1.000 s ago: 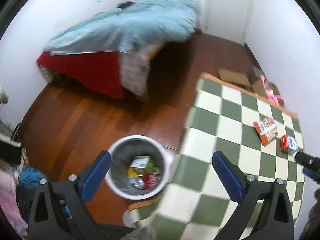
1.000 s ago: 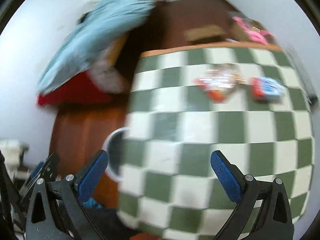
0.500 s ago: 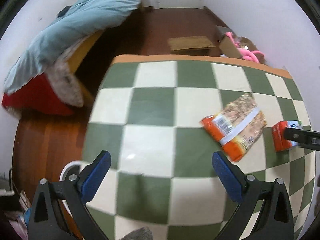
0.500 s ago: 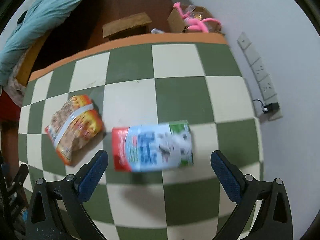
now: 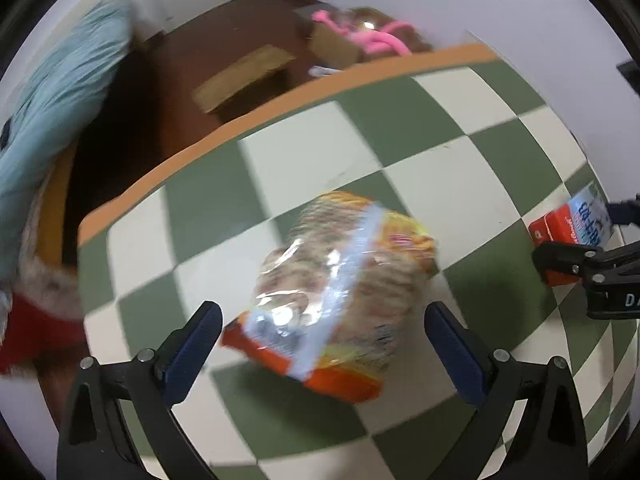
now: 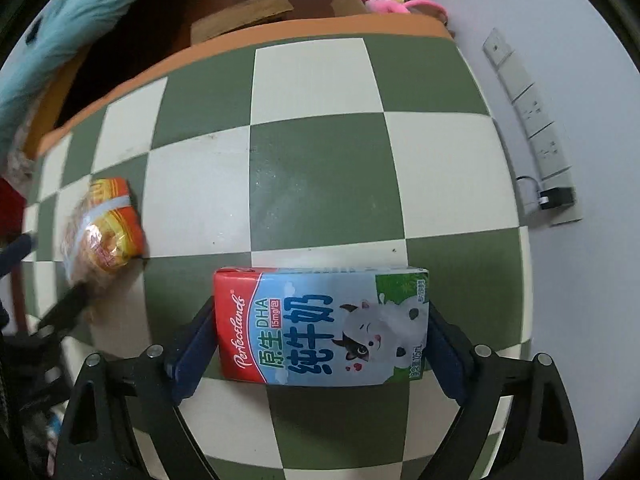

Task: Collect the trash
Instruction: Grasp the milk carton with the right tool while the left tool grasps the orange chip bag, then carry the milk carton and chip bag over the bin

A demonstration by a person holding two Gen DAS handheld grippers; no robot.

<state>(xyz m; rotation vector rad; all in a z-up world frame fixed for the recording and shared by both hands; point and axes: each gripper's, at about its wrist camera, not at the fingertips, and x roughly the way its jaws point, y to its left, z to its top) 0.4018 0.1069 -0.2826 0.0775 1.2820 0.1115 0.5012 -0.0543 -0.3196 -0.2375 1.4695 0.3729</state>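
Observation:
A crinkled snack bag [image 5: 336, 284], orange and clear, lies on the green-and-white checkered table [image 5: 420, 120]. My left gripper [image 5: 324, 340] is open with its blue pads either side of the bag's near end, just short of it. A milk carton [image 6: 322, 326], red, blue and white, lies flat on the table between the pads of my right gripper [image 6: 320, 344]. The pads stand at the carton's two ends; I cannot tell if they press on it. The carton [image 5: 572, 224] and bag [image 6: 102, 226] each show in the other view too.
The table's far edge has an orange rim [image 6: 280, 30]. Beyond it on the dark wood floor are a cardboard piece [image 5: 244, 76] and a box with a pink toy [image 5: 360, 38]. A bed with a blue cover [image 5: 52, 108] is at left. Wall sockets [image 6: 532, 112] are at right.
Both grippers have swung from the floor and bin side onto the table. The left has closed in on the snack bag. The right has moved forward so the carton lies between its pads.

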